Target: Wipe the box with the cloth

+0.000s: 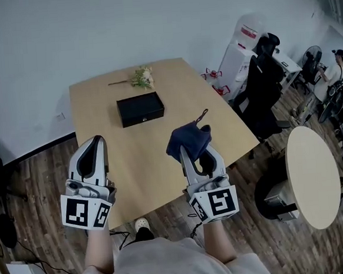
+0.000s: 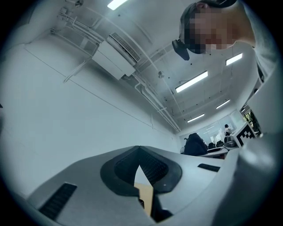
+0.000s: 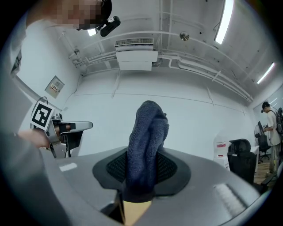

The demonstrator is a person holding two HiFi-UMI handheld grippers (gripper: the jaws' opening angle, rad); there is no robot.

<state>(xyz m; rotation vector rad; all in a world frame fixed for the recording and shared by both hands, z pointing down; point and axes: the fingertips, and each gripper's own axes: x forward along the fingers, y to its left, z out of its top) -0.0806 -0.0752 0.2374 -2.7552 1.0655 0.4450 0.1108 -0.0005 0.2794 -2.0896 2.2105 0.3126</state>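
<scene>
In the head view, the black box (image 1: 140, 108) sits mid-frame on the wooden table (image 1: 97, 92), well apart from both grippers, with flowers (image 1: 142, 78) above it. The right gripper (image 1: 189, 153), low in the middle, holds up the blue cloth (image 1: 188, 139). The left gripper (image 1: 96, 142) is at lower left. In the left gripper view, the jaws are pressed together at the tips with nothing in them. In the right gripper view, the jaws pinch the cloth low down, and it stands up mid-frame. The cloth looks soft, light and floppy, so a bunched pinch suits it. The box looks hard and may slide, so the free gripper could steady its side.
</scene>
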